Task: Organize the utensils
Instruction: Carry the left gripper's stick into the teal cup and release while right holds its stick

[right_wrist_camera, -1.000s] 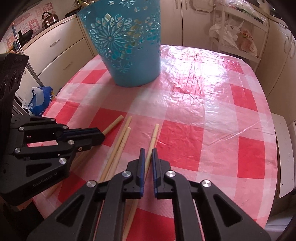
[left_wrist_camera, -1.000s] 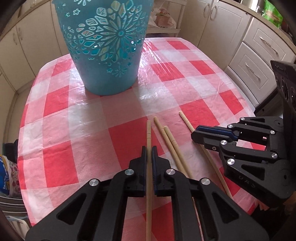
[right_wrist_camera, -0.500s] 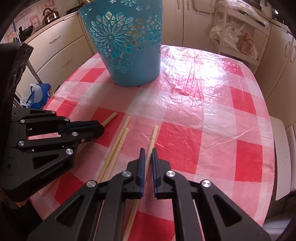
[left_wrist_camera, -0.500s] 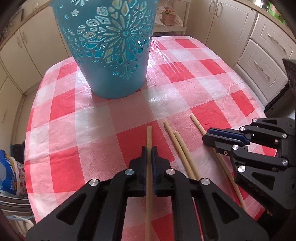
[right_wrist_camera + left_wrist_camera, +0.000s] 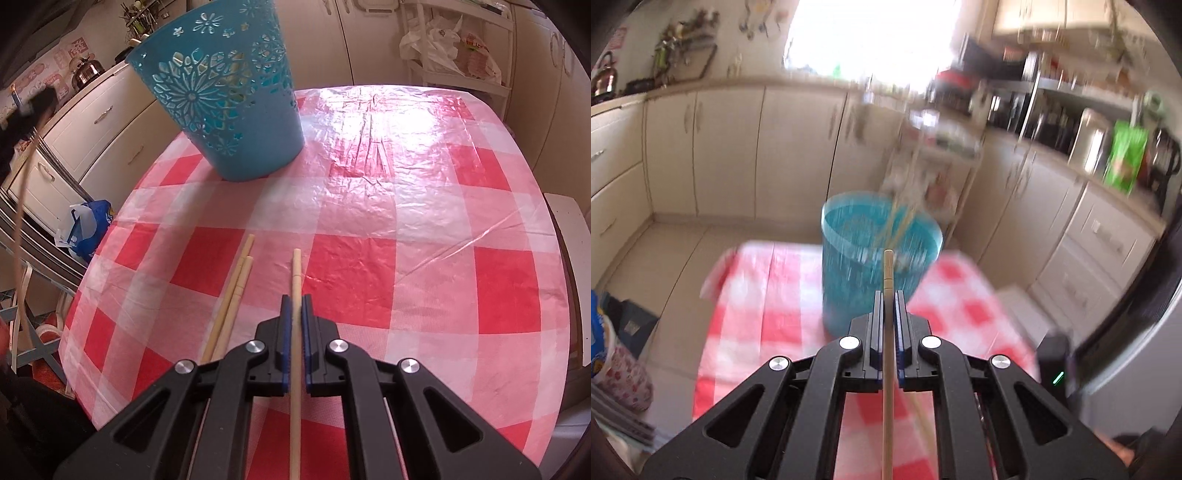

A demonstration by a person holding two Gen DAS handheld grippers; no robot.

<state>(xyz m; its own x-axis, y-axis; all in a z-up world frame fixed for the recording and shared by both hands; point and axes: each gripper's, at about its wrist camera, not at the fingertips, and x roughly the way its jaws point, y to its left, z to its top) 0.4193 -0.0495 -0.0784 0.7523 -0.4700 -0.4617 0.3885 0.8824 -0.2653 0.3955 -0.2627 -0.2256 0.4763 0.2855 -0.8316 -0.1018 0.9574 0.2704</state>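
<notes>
Left gripper [image 5: 887, 295] clamped on a chopstick [image 5: 887, 269], now raised facing the blue basket [image 5: 881, 258]; right gripper [image 5: 294, 299] closed on another chopstick [image 5: 295, 273], earlier ungripped; two chopsticks [image 5: 236, 284] beside on checked tablecloth [image 5: 406, 229].

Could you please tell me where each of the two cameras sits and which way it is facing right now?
Left wrist: rides on the left claw, raised and looking across the kitchen at the blue basket; its fingers pinch a chopstick.
Right wrist: rides on the right claw, low over the checked tablecloth, looking along it; its fingers pinch another chopstick, with two loose chopsticks alongside.
Shared: basket and tablecloth.
</notes>
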